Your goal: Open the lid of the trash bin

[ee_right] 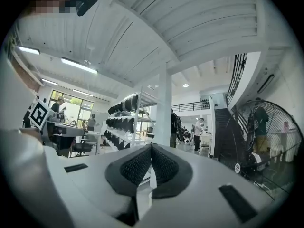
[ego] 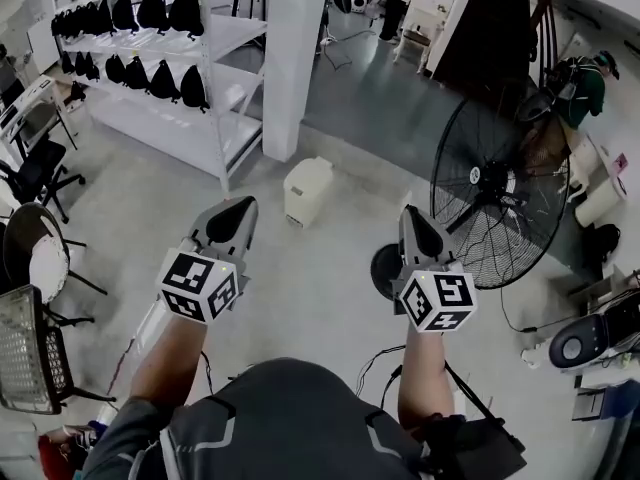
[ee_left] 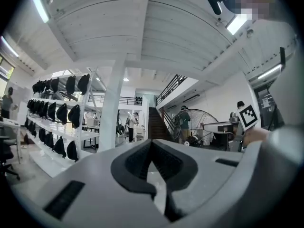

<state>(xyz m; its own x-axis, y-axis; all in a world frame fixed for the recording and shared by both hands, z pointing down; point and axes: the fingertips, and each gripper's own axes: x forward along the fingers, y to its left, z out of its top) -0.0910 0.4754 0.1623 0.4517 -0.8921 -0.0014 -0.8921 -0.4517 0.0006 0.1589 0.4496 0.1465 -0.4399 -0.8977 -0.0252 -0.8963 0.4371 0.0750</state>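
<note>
The trash bin point(ego: 307, 190) is a small white bin with its lid down. It stands on the grey floor in front of the white column, ahead of both grippers and apart from them. My left gripper point(ego: 243, 205) points toward it from the lower left, jaws closed tip to tip with nothing between them. My right gripper point(ego: 410, 211) is held level with it to the bin's right, also shut and empty. In the left gripper view the left gripper point(ee_left: 151, 141) shows its pads meeting; the right gripper view shows the same for the right gripper point(ee_right: 151, 146). Neither gripper view clearly shows the bin.
A large black floor fan point(ego: 500, 183) stands close on the right, its round base beside the right gripper. The white column point(ego: 295, 58) rises just behind the bin. A white shelf rack point(ego: 150, 48) with black bags stands at left. Chairs point(ego: 35, 258) sit at the far left.
</note>
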